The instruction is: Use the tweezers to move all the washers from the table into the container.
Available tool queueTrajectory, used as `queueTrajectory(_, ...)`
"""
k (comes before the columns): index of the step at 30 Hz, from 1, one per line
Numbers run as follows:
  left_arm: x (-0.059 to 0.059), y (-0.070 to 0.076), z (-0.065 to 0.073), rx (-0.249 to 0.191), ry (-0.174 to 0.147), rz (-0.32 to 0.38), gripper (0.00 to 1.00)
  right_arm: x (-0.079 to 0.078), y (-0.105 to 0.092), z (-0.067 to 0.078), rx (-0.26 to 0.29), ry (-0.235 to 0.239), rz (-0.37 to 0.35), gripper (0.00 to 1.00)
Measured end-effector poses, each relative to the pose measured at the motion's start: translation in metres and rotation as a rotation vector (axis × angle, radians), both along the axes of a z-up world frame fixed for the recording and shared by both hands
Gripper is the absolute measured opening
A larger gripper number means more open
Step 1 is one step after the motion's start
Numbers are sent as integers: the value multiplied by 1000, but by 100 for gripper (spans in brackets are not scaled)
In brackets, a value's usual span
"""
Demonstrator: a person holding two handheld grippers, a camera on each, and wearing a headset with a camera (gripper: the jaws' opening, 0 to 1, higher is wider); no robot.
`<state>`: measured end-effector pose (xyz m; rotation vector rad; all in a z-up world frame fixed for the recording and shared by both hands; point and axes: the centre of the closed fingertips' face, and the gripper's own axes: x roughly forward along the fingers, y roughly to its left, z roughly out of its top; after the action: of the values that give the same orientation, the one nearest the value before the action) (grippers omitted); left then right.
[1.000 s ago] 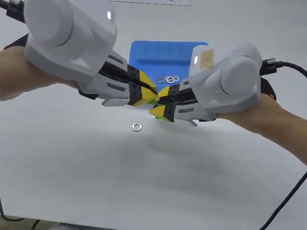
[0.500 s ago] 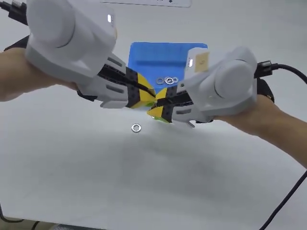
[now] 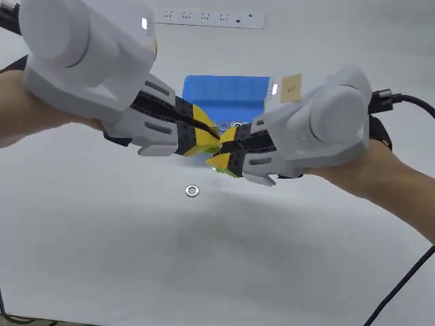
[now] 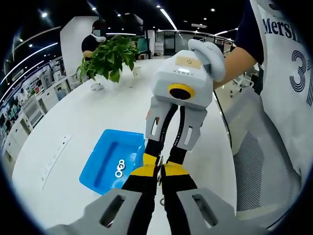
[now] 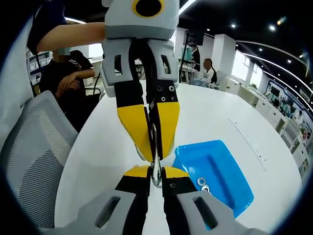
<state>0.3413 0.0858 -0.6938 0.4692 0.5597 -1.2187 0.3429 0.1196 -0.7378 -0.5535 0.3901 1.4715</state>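
Left tool (image 4: 160, 172) and right tool (image 5: 156, 174), each pinched almost shut on thin silver metal tweezers (image 5: 154, 147) above white table (image 3: 204, 258); best lowered slowly, tips straddling small silver metal ring washer (image 3: 192, 191) lying loose near blue plastic container (image 3: 224, 92).

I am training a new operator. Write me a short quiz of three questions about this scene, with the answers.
1. True or false: every washer already lies in the container.
2. Which colour is the container? A) red B) blue C) green
3. Fill in: the left gripper and the right gripper meet tip to tip, each shut on the thin metal ____.

Key:
1. False: one washer lies on the table.
2. B.
3. tweezers.
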Motion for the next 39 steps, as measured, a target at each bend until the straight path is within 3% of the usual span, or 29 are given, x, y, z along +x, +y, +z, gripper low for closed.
queueTrajectory(7, -3, 2, 22, -12, -51, 7, 7, 0, 3, 19, 19, -35, 8, 10)
queueTrajectory(9, -1, 5, 22, -16, -62, 13, 7, 1, 4, 25, 21, -50, 11, 10)
queueTrajectory(21, 15, 10, 51, -27, -138, 25, 7, 20, 9, 49, 30, -124, 12, 10)
queueTrajectory(25, 23, 9, 53, -34, -149, 26, 7, 29, 9, 52, 27, -146, 5, 10)
queueTrajectory(27, 35, 11, 52, -33, -157, 24, 7, 35, 8, 52, 23, -159, 5, 10)
queueTrajectory(32, 48, 10, 51, -41, -165, 22, 7, 50, 8, 51, 21, -163, -6, 10)
queueTrajectory(39, 73, 11, 33, -62, -161, 23, 7, 74, 4, 33, -17, -174, -22, 10)
